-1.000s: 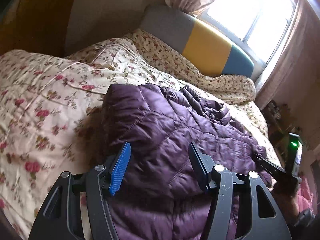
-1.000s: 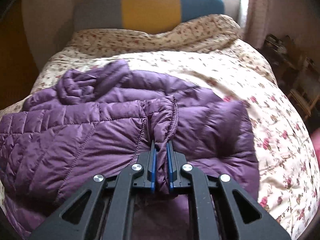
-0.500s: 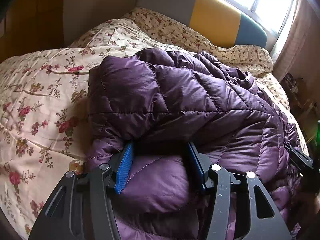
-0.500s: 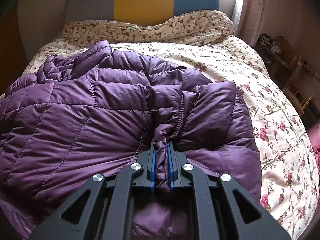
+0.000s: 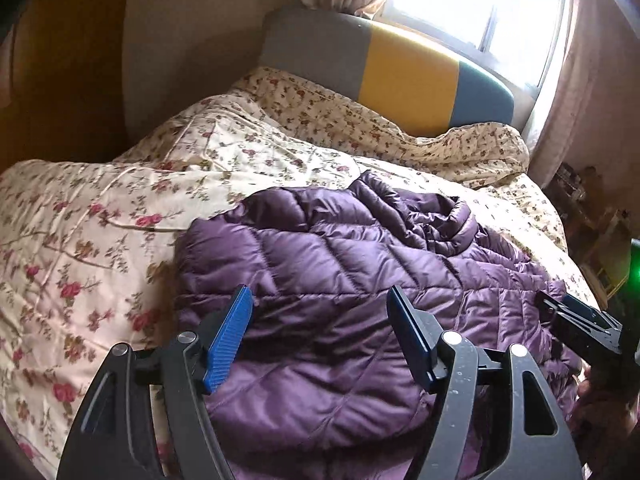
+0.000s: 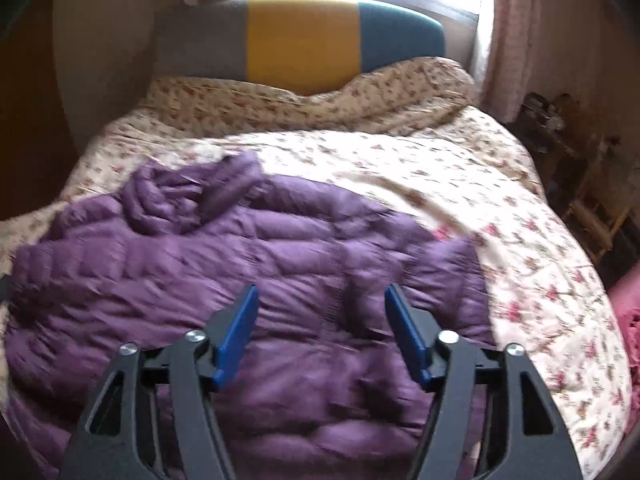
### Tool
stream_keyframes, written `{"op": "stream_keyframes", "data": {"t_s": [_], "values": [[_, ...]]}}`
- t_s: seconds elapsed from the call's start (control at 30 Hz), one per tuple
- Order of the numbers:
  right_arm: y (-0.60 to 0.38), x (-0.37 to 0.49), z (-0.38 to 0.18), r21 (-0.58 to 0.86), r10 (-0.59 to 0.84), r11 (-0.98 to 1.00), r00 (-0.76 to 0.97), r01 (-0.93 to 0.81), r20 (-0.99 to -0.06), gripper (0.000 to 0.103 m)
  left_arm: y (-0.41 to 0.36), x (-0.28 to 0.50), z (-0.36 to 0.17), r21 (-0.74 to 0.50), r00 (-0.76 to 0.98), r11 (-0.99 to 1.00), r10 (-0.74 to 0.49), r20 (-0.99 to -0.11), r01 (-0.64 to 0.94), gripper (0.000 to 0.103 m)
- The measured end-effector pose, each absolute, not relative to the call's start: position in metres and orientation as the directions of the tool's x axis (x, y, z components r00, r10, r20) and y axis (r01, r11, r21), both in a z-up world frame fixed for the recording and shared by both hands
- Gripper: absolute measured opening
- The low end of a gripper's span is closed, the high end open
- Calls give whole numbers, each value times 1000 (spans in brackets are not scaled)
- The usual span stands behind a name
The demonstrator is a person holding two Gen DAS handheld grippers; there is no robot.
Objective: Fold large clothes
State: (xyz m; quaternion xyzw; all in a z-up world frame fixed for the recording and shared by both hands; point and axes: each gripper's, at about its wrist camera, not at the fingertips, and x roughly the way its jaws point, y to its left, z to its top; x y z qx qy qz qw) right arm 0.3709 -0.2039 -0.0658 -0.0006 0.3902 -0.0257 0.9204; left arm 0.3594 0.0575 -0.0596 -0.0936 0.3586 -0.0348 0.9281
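Observation:
A purple quilted puffer jacket (image 5: 340, 272) lies bunched on the bed, its crumpled hood (image 6: 188, 196) toward the headboard. My left gripper (image 5: 320, 300) hovers over the jacket's near left part, jaws opening, the blue pads clear of the fabric. My right gripper (image 6: 320, 296) is above the jacket's near middle (image 6: 280, 264); its jaws are opening and nothing is pinched between them. In the left wrist view the right gripper (image 5: 576, 320) shows at the right edge over the jacket's far side.
A floral quilt (image 5: 100, 240) covers the bed around the jacket. The grey, yellow and teal headboard (image 6: 300, 40) stands under a bright window with curtains. Cluttered shelves (image 6: 560, 136) stand right of the bed. Something pink (image 6: 628, 312) lies at the right edge.
The right gripper let go of the jacket fold it was pinching and now stands wide. The left gripper widened and pulled back from the jacket, which settled flatter on the bed.

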Motion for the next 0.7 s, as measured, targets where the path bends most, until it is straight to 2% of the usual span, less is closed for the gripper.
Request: {"op": "stream_keyframes", "data": {"t_s": [0.07,0.3,0.7], "values": [[-192,380,-71,-21,-27,1000,686,17,-727,74,54,367,-65,-191,733,982,-133,-667,5,69],[-190,398,-107,-26,-33,999,639,21,-768,77,52,388,-97,-139,688,990,-117,-716,23,69],[-188,403,-132,-20,-17,1000,642,3,-767,80,59,397,-129,-179,665,984,-149,-732,23,70]]}}
